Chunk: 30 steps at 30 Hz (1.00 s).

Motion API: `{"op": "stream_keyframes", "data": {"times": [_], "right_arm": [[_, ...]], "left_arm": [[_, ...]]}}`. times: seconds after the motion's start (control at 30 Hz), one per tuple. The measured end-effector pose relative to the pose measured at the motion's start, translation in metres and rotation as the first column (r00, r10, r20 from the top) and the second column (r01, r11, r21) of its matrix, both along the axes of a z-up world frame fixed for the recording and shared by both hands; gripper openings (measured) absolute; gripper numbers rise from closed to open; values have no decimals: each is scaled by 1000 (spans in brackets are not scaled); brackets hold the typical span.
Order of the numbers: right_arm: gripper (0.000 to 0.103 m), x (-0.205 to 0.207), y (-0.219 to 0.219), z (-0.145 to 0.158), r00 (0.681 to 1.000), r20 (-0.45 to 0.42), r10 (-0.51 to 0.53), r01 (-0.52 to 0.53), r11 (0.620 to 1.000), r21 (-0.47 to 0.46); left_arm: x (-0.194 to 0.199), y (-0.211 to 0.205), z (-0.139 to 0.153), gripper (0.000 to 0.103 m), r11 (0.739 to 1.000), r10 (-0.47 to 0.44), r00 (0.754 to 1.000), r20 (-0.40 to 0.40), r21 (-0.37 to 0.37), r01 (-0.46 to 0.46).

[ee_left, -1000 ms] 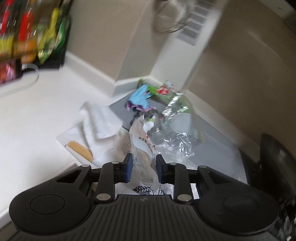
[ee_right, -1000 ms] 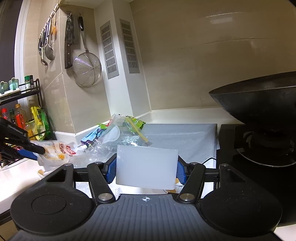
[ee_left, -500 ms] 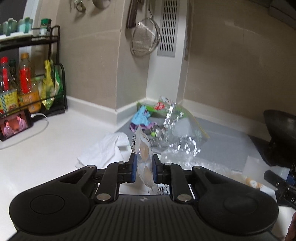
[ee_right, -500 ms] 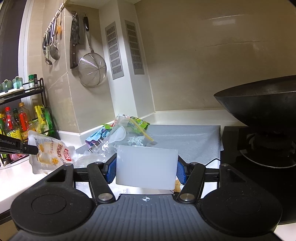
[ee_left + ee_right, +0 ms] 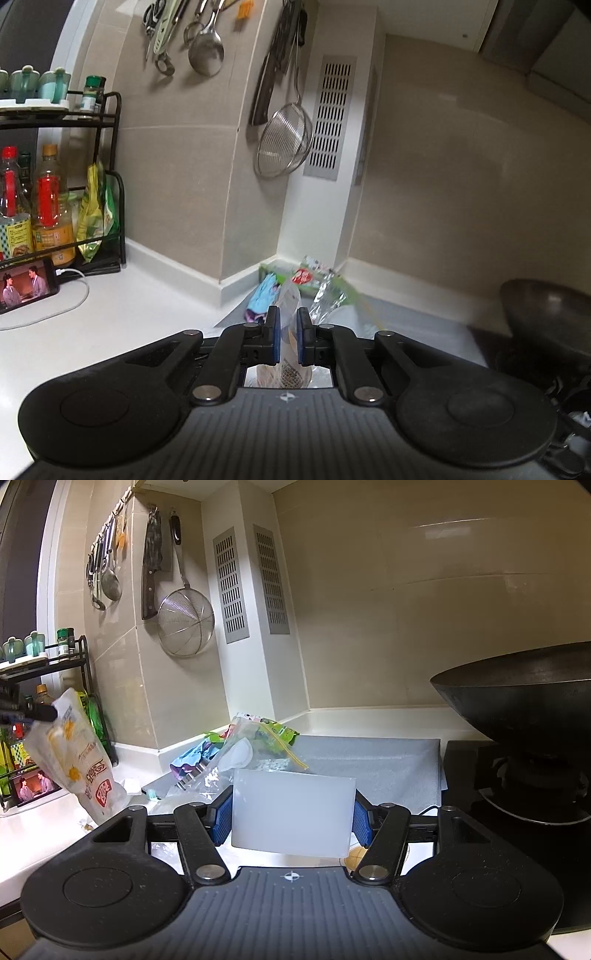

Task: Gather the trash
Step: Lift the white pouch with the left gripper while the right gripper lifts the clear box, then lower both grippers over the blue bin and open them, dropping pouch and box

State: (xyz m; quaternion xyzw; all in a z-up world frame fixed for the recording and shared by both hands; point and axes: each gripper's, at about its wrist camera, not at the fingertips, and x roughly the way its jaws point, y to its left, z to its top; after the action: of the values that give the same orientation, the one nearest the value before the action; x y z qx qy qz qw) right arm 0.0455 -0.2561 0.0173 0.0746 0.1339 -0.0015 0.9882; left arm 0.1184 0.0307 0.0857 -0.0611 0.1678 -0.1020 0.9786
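My left gripper [image 5: 287,334] is shut on a white snack bag [image 5: 289,325] with yellow and red print and holds it up in the air; the bag hangs at the left in the right wrist view [image 5: 74,760]. My right gripper [image 5: 291,812] is shut on a flat white plastic piece [image 5: 291,812] held low over the counter. A pile of trash lies at the wall corner: a clear zip bag [image 5: 236,757], a blue wrapper [image 5: 192,757] and a green wrapper [image 5: 280,731], also in the left wrist view [image 5: 310,284].
A grey mat [image 5: 369,760] lies under the pile. A black wok [image 5: 524,698] sits on the stove at the right. A bottle rack [image 5: 55,206] and a phone [image 5: 26,284] stand at the left. Utensils and a strainer [image 5: 184,620] hang on the wall.
My left gripper has lifted the snack bag well above the counter and tilted upward. My right gripper has stayed nearly still with the white piece.
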Motion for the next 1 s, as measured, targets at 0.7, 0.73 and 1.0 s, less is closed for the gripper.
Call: {"op": "stream_keyframes", "data": {"times": [0.7, 0.73, 1.0], "right_arm": [[64, -30, 34, 32, 987, 71, 144, -143, 990, -14], [64, -34, 39, 34, 982, 76, 171, -170, 985, -14], [64, -59, 90, 38, 923, 56, 381, -381, 924, -22]], "left_arm": [[-67, 25, 20, 6, 1000, 2, 999, 33, 13, -3], [-75, 29, 19, 6, 1000, 4, 1000, 31, 17, -4], [-128, 58, -6, 6, 999, 42, 999, -28, 21, -41]]}}
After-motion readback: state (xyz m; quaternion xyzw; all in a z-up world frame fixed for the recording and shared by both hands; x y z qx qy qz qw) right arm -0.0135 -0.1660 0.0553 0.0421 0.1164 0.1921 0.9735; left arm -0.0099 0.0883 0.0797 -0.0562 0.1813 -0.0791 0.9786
